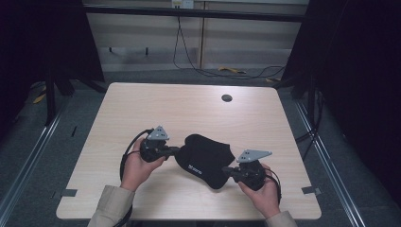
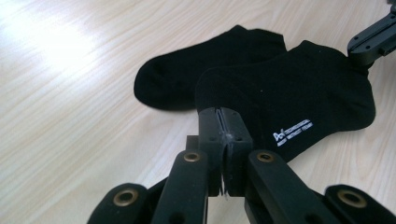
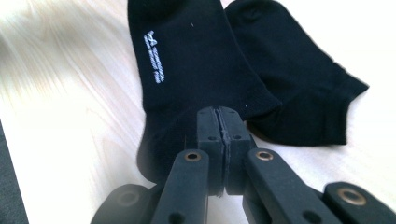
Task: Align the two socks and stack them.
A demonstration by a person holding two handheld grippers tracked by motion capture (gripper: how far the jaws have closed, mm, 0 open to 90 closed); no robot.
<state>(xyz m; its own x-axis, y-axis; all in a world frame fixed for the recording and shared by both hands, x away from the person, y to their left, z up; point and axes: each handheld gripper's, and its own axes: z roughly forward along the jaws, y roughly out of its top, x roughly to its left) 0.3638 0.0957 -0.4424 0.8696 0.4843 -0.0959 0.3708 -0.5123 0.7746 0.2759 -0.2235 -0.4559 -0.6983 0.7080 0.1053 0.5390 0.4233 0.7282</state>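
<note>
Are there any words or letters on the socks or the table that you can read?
White logo with two short lines of print on the upper black sock, by its edge: too small and blurred to read.
Lower black sock: no writing seen.
Table: no writing seen.

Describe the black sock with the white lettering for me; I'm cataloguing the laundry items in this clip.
The sock with white lettering is a black knit ankle sock, small white print on its side. It is stretched flat between the left gripper and right gripper, each shut on one end, overlapping a second black sock lying on the wooden table.
</note>
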